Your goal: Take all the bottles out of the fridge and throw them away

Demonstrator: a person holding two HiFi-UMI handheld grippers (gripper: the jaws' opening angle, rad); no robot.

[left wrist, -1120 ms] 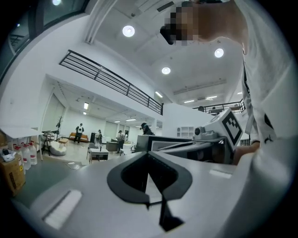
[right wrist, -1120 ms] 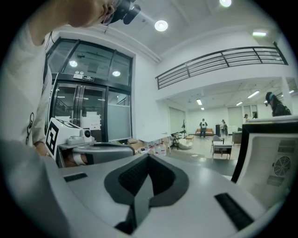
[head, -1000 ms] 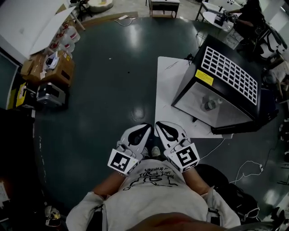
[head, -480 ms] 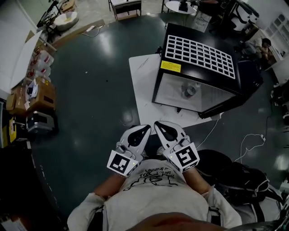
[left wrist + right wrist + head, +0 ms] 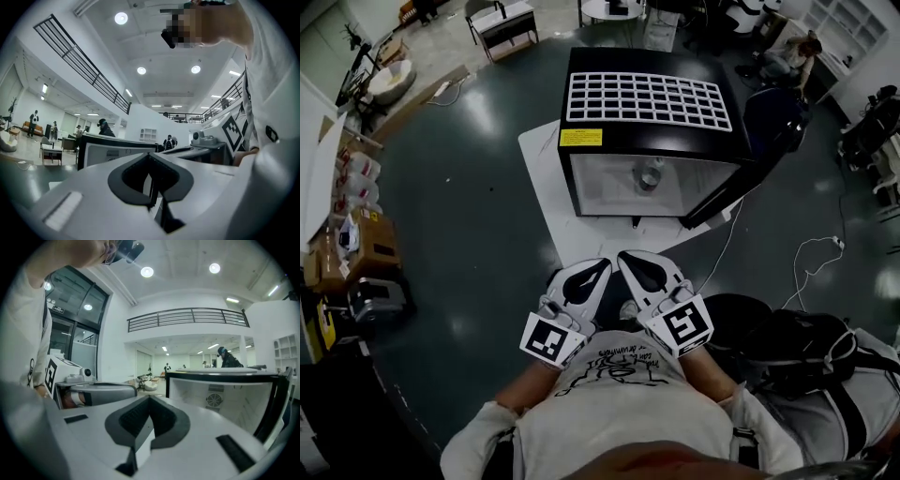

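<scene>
Both pairs of jaws are pressed together on nothing; the left gripper and right gripper sit side by side near the chest; ahead stands the fridge, its door open; inside is one bottle, seemingly upright; probably light, smooth, easily dented plastic; best pinched around mid-body.

Fridge inside mostly hidden; bottle too small f/ detail.

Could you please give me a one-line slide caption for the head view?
Left gripper and right gripper, both shut and empty, face the open fridge with a bottle inside.
</scene>
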